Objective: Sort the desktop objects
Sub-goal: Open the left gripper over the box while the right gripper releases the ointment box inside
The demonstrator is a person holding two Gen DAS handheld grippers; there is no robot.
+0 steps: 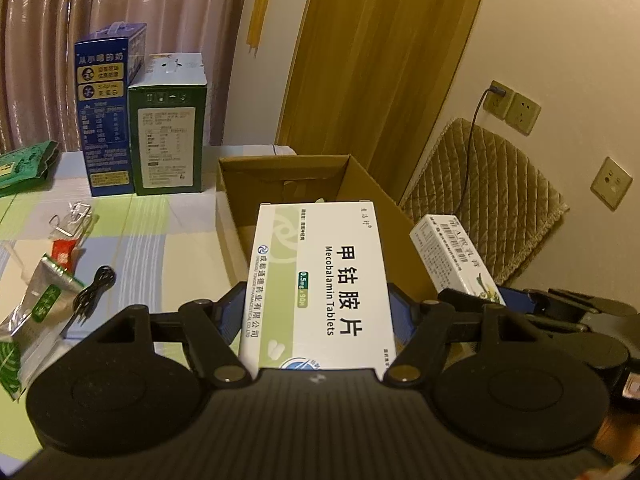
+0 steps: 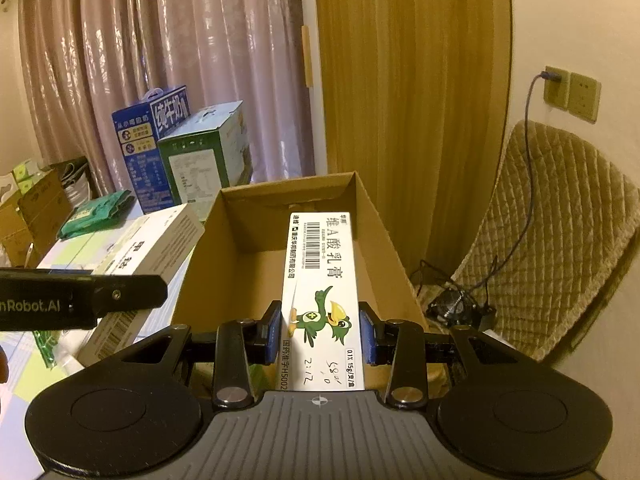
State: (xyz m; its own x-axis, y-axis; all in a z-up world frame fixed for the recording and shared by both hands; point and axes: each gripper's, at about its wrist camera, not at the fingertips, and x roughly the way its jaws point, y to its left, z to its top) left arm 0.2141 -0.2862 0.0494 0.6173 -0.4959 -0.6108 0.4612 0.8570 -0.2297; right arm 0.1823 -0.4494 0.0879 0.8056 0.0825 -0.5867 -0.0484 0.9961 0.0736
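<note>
My left gripper [image 1: 318, 312] is shut on a wide white and green tablet box [image 1: 320, 284], held over the near edge of an open cardboard box [image 1: 276, 176]. My right gripper [image 2: 322, 334] is shut on a narrow white cream box with a green bird [image 2: 320, 280], which points into the same cardboard box [image 2: 260, 216]. The cream box [image 1: 456, 256] shows at the right in the left wrist view. The tablet box [image 2: 152, 256] and the left gripper's finger [image 2: 80, 292] show at the left in the right wrist view.
A blue milk carton [image 1: 106, 116] and a green carton [image 1: 170, 136] stand at the table's back. Green packets [image 1: 24, 168], a foil sachet [image 1: 44, 300], a black cable [image 1: 94, 292] and small clear bits [image 1: 76, 216] lie left. A quilted chair [image 2: 560, 220] and wall sockets [image 2: 572, 92] are right.
</note>
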